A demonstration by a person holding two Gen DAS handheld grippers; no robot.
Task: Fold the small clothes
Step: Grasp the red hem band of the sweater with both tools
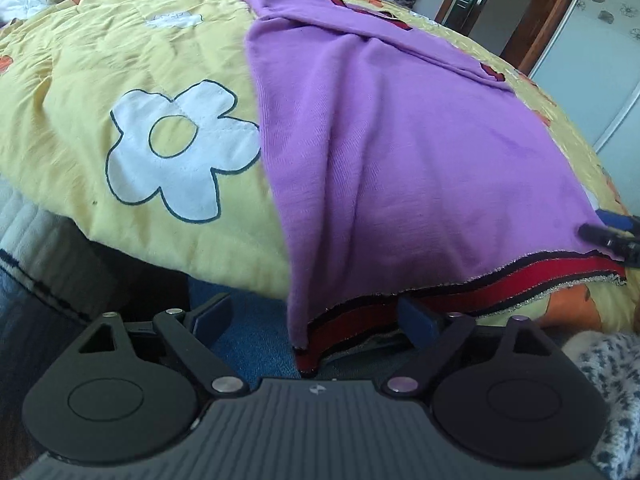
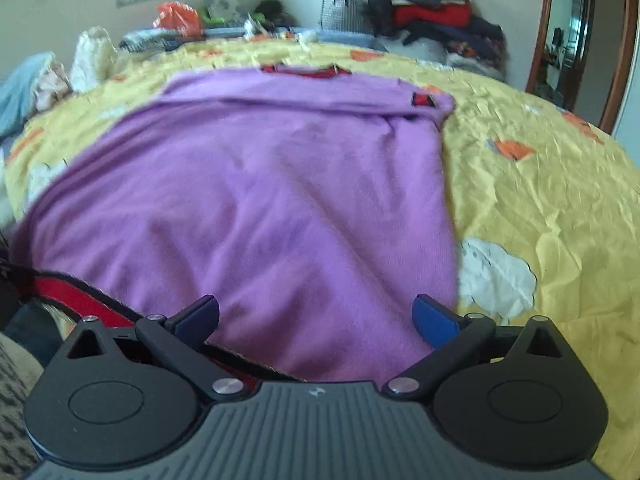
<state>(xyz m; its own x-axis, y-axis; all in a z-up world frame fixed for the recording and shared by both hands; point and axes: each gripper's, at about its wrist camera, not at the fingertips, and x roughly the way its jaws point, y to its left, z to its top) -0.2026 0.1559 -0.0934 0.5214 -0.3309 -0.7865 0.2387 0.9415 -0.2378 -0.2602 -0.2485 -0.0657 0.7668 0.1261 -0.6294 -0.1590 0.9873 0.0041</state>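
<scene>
Two tools, left tool (image 1: 316, 318) and right tool (image 2: 316, 318), both spread wide, sit at the red hem (image 1: 532, 276) of a purple shirt (image 2: 260, 200) lying flat on the yellow bedspread (image 2: 540, 200).

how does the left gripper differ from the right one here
The left gripper straddles the sweater's left hem corner, red band between its fingers; the right gripper straddles the hem's right part, mostly purple cloth. Both are open near the hem, gripping nothing.
</scene>
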